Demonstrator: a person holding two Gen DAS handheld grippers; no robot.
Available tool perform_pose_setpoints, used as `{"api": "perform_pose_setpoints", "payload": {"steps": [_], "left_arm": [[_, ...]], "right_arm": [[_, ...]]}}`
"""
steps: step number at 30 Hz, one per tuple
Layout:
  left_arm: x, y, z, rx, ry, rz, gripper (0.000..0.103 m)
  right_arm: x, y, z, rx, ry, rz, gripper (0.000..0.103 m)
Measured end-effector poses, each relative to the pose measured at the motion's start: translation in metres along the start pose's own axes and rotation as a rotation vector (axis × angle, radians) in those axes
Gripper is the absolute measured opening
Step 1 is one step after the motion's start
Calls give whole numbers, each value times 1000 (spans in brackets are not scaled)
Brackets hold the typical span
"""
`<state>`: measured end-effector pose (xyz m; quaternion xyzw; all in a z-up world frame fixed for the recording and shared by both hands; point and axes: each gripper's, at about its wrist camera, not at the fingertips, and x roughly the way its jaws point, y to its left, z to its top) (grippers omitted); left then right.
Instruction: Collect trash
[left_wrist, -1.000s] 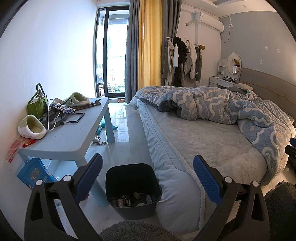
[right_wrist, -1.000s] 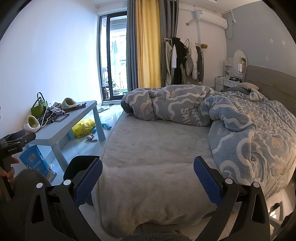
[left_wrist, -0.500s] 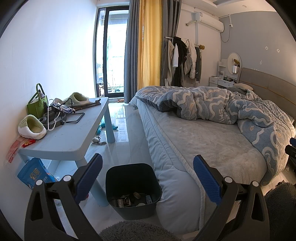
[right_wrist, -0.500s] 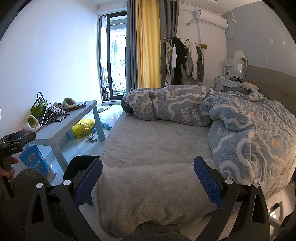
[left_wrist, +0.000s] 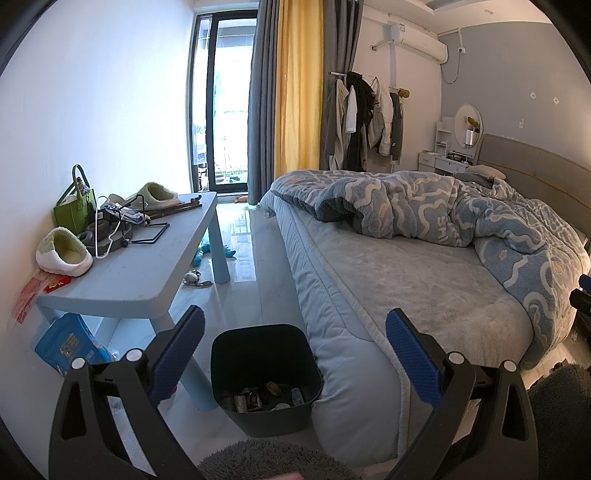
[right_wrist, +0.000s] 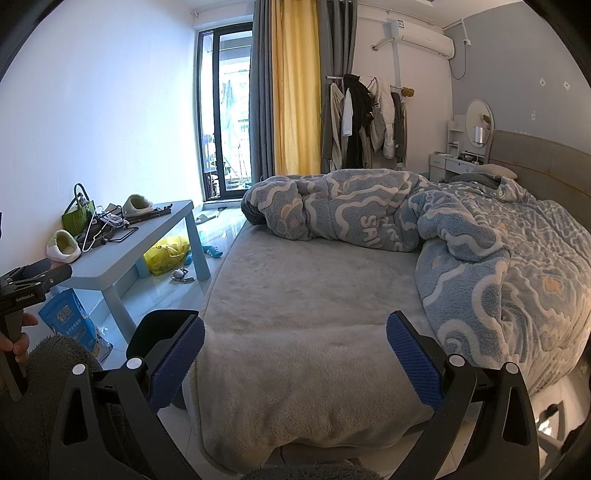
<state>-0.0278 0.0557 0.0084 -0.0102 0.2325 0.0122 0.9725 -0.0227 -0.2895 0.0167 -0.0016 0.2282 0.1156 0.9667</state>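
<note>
A dark trash bin (left_wrist: 264, 373) stands on the floor between the blue table and the bed, with several scraps at its bottom. Its rim also shows in the right wrist view (right_wrist: 162, 328). My left gripper (left_wrist: 295, 350) is open and empty, held above and in front of the bin. My right gripper (right_wrist: 295, 354) is open and empty, held over the foot of the bed. A blue packet (left_wrist: 68, 347) lies on the floor under the table. A yellow bag (right_wrist: 168, 254) lies on the floor under the table's far end.
The light blue table (left_wrist: 140, 273) carries slippers, a green bag (left_wrist: 74, 210), hangers and small items. The bed (right_wrist: 314, 295) with a rumpled blue blanket (right_wrist: 461, 236) fills the right. Small items lie on the tiled floor (left_wrist: 251, 280). A clothes rack stands by the curtains.
</note>
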Motion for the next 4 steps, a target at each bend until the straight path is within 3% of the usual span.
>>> {"api": "perform_pose_setpoints", "payload": {"steps": [4], "left_arm": [[0,1,0,2,0,1,100]], "right_arm": [[0,0,0,0,0,0,100]]}}
